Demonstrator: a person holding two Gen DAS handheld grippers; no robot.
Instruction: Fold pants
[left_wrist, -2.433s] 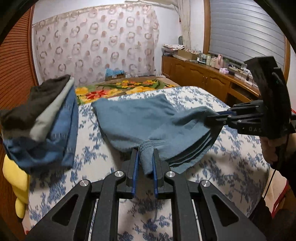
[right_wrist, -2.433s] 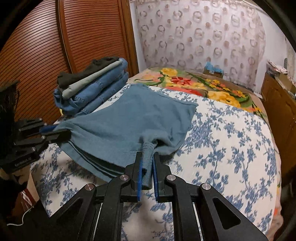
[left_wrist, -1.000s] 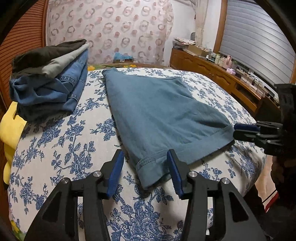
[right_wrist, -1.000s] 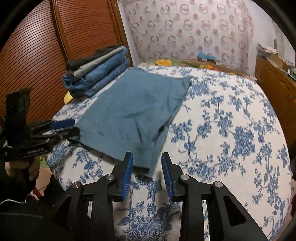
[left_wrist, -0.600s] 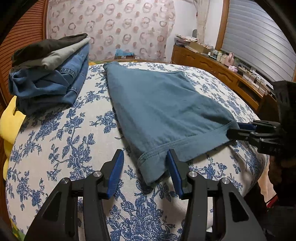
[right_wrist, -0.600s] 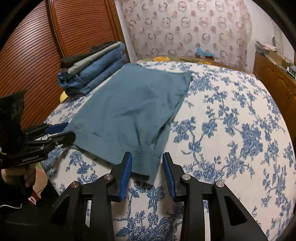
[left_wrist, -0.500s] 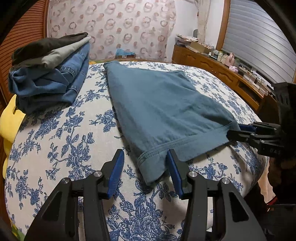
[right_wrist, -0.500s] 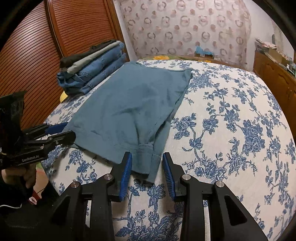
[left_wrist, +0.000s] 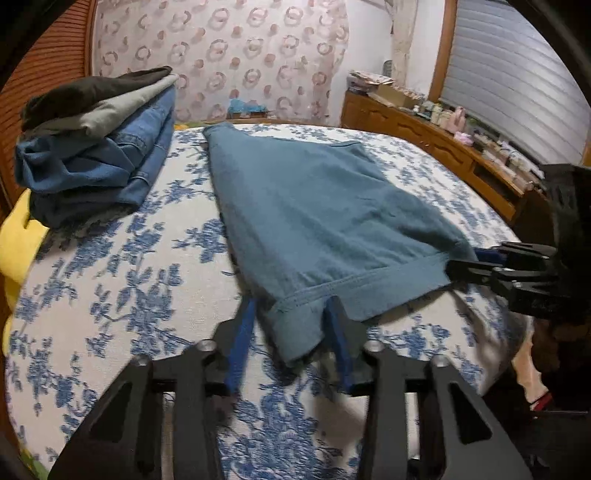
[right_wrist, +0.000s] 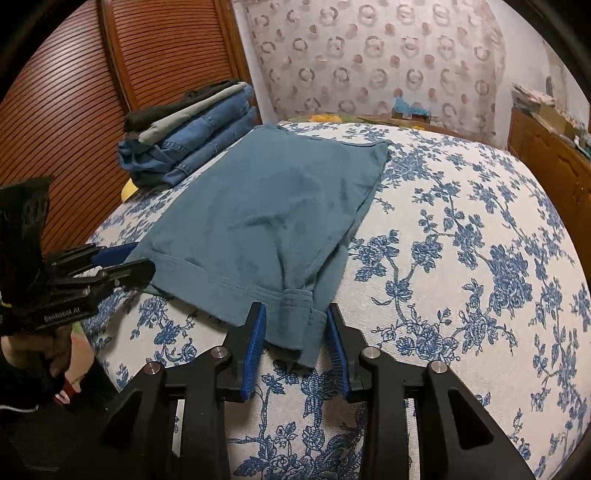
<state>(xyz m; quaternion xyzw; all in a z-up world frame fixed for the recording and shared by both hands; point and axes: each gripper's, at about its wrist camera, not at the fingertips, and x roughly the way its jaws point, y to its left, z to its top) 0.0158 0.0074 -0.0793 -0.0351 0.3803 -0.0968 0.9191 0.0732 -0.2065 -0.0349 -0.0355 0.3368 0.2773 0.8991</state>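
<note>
Pants (left_wrist: 317, 206) are plain teal-blue, lying on a white bedspread (left_wrist: 122, 280) w/ blue floral print. Folded stack (left_wrist: 96, 136) runs black, grey, then denim blue (something yellow under it, prob. a cushion); curtain (right_wrist: 373, 55) is pale w/ pinkish ring pattern, grippers black w/ blue pads (right_wrist: 256, 339).

A: pants (left_wrist: 317, 206) status?
B: Blue-grey, folded, lying flat on the bed (left_wrist: 122, 280), which has a blue floral cover. Roughly rectangular, narrower at the far end.
A: orientation?
B: Stitched hem edge faces the near edge of the bed, far end points toward the curtain. In the right wrist view the pants (right_wrist: 273, 206) show a few soft creases, and the layers peek out along the right side.
A: corners?
B: Both near hem corners droop slightly over the bed's rounded edge.
</note>
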